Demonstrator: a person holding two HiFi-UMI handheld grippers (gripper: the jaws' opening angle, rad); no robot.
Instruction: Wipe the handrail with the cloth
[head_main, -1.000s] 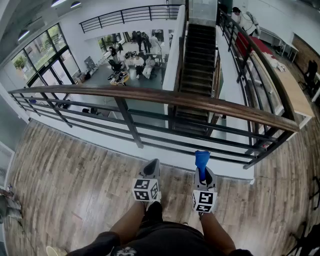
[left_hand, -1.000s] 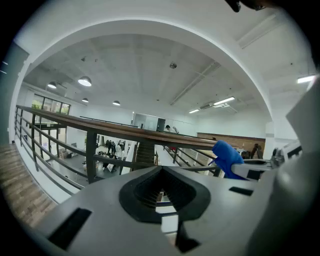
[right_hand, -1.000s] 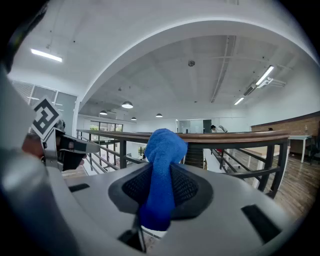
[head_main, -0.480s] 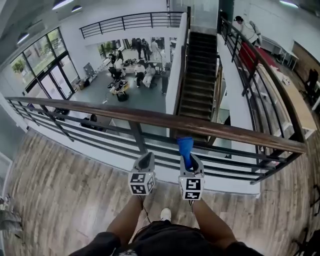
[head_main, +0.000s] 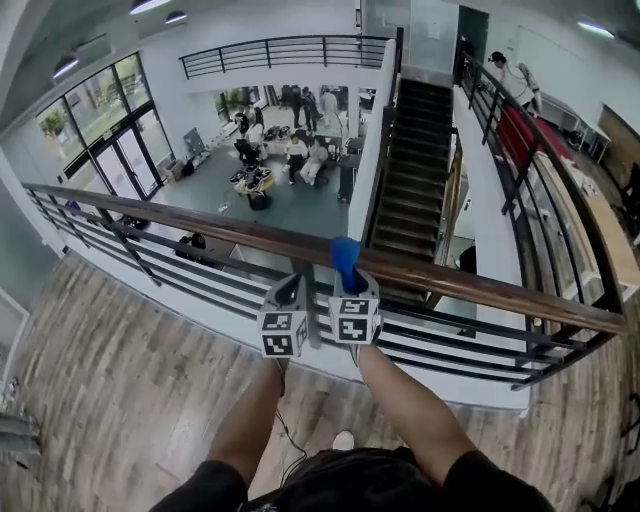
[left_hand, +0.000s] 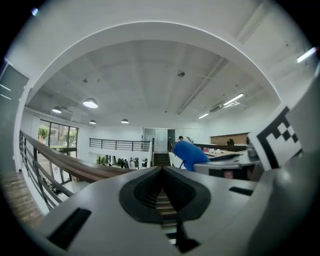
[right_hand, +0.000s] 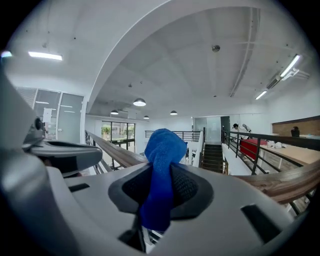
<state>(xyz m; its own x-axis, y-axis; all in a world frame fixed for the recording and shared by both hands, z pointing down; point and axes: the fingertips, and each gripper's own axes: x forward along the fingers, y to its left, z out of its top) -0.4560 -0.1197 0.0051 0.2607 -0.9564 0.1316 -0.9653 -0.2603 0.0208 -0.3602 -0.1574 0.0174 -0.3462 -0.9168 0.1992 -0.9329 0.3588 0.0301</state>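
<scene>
Both grippers have come up and forward since a second ago. Back then they hung low over the wood floor (head_main: 120, 390). Now they are right at the rail (head_main: 200, 228).

My right gripper (head_main: 350, 278) is shut tight on the blue cloth (head_main: 345, 254). In the right gripper view the cloth (right_hand: 164, 150) is pinched between the jaws of the right gripper (right_hand: 160, 186), and a round lump of it sticks up past the tips. A bit hangs down below too. In the head view the lump sits over the top of the brown rail. I can't tell if it is touching the wood yet. The rail (right_hand: 114, 154) runs off to the left behind the cloth and comes back in at the right.

My left gripper (head_main: 292, 285) is just beside the right one, on its left. Its jaws are pressed together with nothing in them, as the left gripper view shows (left_hand: 161, 171). From there I see the rail (left_hand: 75, 167) on the left and the cloth (left_hand: 190, 154) poking up on the right.

Two bare arms (head_main: 400, 400) reach out to the grippers. Past the rail, far down, people (head_main: 300, 150) sit on the lower floor. Dark stairs (head_main: 415, 170) go down to them.
</scene>
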